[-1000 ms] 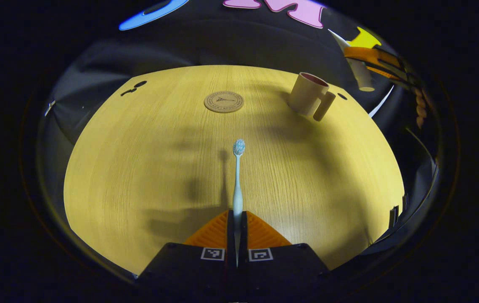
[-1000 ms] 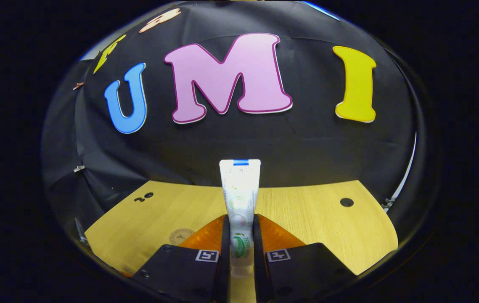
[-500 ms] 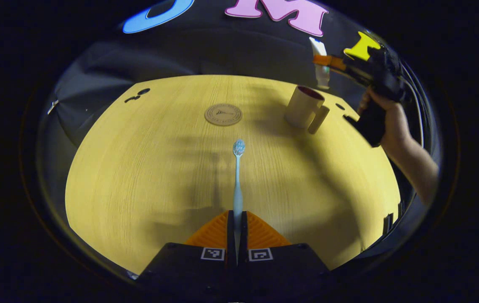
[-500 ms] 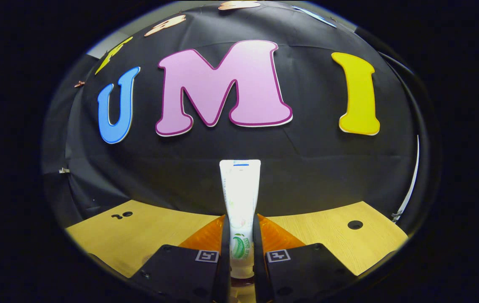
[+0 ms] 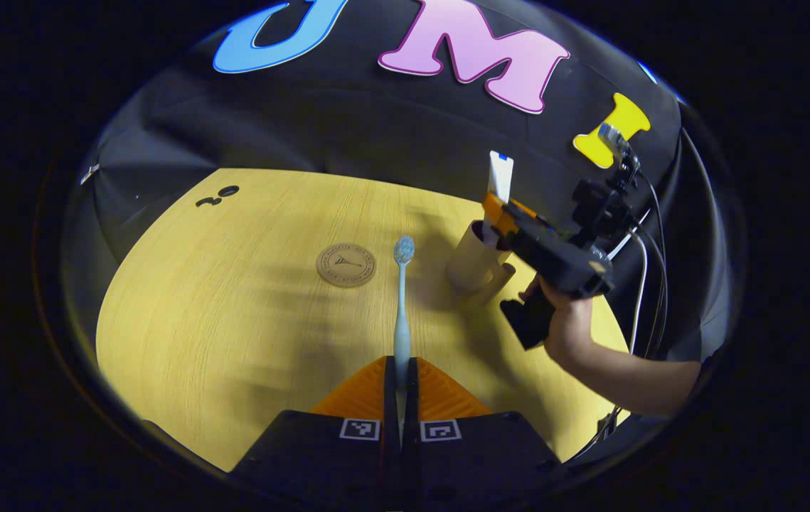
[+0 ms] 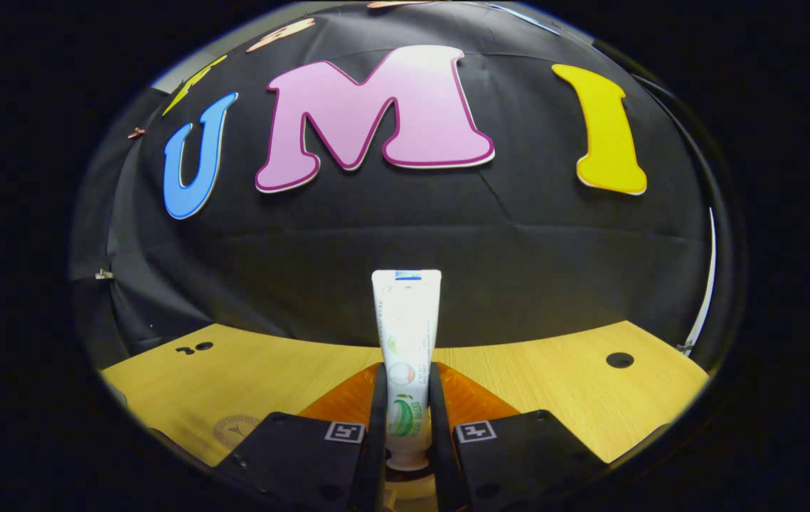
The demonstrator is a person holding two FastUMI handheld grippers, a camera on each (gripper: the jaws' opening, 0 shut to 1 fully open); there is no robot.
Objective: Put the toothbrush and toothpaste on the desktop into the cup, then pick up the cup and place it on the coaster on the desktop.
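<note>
So the big change over the last second: the right gripper [image 5: 493, 213], clamped on the white toothpaste tube with the green print and blue end strip [image 6: 406, 334], has swung in from up high and off to the side and now sits right over the mouth of the beige ceramic mug with the side handle [image 5: 474, 263]; a second ago the tube was slanting in the air well away from the cup, now it stands upright with its cap end down at or just inside the rim, though I can't tell how deep it goes since the gripper hides the opening; in the right gripper view a sliver of the cup's rim peeks out just under the tube's cap, which backs that up. The left gripper [image 5: 400, 370] has its fingers pressed together on the handle of the pale blue toothbrush with the speckled bristle head [image 5: 402, 299], same hold as before, but it has tipped and drifted so the brush head now sits between the cup and the round brown coaster with the stamped emblem [image 5: 346, 264], lifted off the light wood tabletop [image 5: 234, 320]; my read is the toothpaste is about to be let go into the cup and the toothbrush goes next; the coaster, just beside the cup, waits for later.
</note>
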